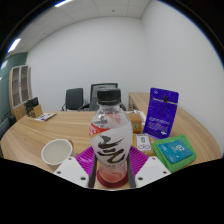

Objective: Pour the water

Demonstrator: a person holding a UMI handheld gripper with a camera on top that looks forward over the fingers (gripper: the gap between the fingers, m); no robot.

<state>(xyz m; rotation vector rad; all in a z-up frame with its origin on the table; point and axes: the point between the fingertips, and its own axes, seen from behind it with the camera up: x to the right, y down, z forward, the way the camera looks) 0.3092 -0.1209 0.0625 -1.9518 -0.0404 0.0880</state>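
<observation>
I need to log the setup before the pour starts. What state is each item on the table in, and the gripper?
Clear plastic bottle with black cap: upright, capped, reddish liquid low inside, held between the fingers.
Gripper: shut on the bottle.
White round bowl: upright, appears empty.
Purple pouch: standing upright.
Teal box: lying flat, closed.

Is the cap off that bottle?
No: the bottle, held between the fingers, has its dark cap on top.
</observation>
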